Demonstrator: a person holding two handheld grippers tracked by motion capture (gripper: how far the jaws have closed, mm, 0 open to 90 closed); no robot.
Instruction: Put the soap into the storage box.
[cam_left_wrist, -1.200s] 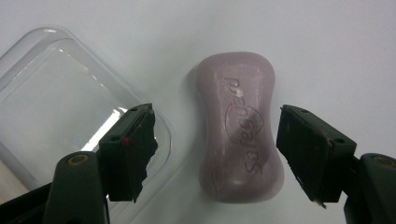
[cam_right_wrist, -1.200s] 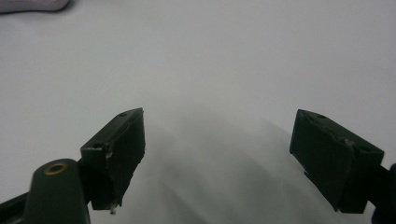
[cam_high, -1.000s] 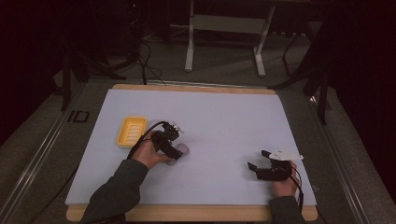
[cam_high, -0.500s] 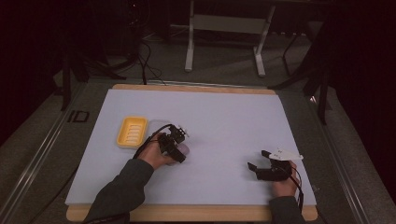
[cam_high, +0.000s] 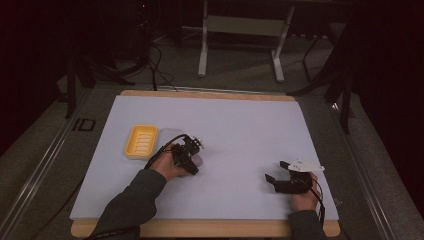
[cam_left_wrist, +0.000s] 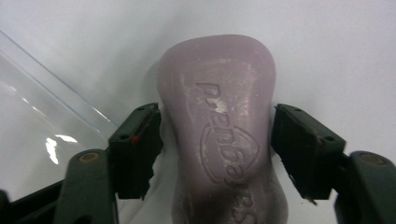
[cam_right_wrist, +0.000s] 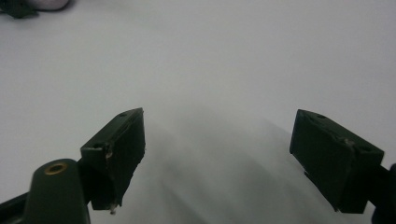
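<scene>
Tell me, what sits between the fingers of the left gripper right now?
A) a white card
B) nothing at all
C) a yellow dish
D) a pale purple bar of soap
D: in the left gripper view the pale purple soap bar, with raised lettering on top, lies between the two black fingers of the left gripper, with a small gap on each side, so it is not yet clamped.

On the table (cam_high: 240, 125), the soap dish (cam_high: 141, 141) lies left of the soap bar (cam_left_wrist: 219, 126), which sits between the left gripper (cam_high: 186, 156)'s jaws, with the right gripper (cam_high: 276, 172) well apart to the right, nearer the front edge.
</scene>
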